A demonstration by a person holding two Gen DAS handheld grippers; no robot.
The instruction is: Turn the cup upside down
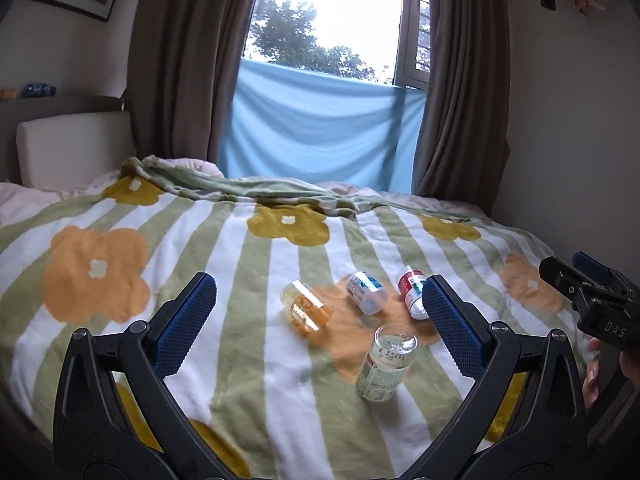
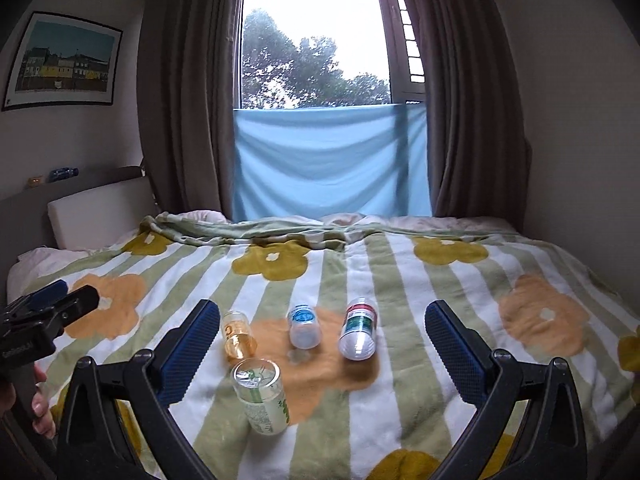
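**Over the bed: both tools hovering before the cup flip**

Left wrist view: the left tool (image 1: 320, 316) is hanging wide open and empty above the blanket (image 1: 120, 248). The cup (image 1: 306, 307) is lying on its side, beside two bottles (image 1: 367, 292) (image 1: 412, 290) and a standing glass jar (image 1: 385, 362).

Right wrist view: the right tool (image 2: 322, 344) is likewise gaping, holding nothing. A sound grasp would probably be straddling the cup (image 2: 238, 338) across its wall, clear of the jar (image 2: 262, 394), before rotating it mouth-down.

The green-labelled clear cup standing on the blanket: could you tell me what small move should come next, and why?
Probably lower the open right hand-held gripper around the green-labelled clear cup; it stands apart from the three lying ones, nearest the fingers, and nothing holds it yet.
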